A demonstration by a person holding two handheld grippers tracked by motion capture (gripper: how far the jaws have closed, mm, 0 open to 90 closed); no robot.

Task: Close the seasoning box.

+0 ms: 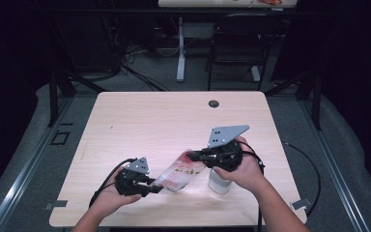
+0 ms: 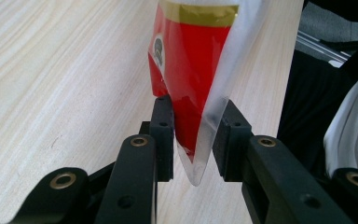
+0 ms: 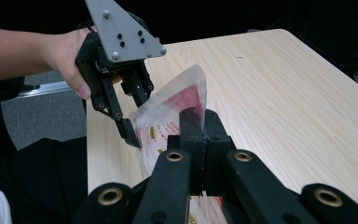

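Glossy red plastic pouch (image 1: 179, 173), pale woodgrain table (image 1: 174, 121)

— What is being handled here?
— A clear plastic pouch (image 1: 179, 172) with red printing and a gold band is hanging in the air just above the wooden table's near edge.
— How is it sitting?
— It is slanting, its lower end pointing toward the person's left and its upper end rising to the right. One pointed corner (image 2: 196, 154) is hanging down, transparent at the edge, red inside.
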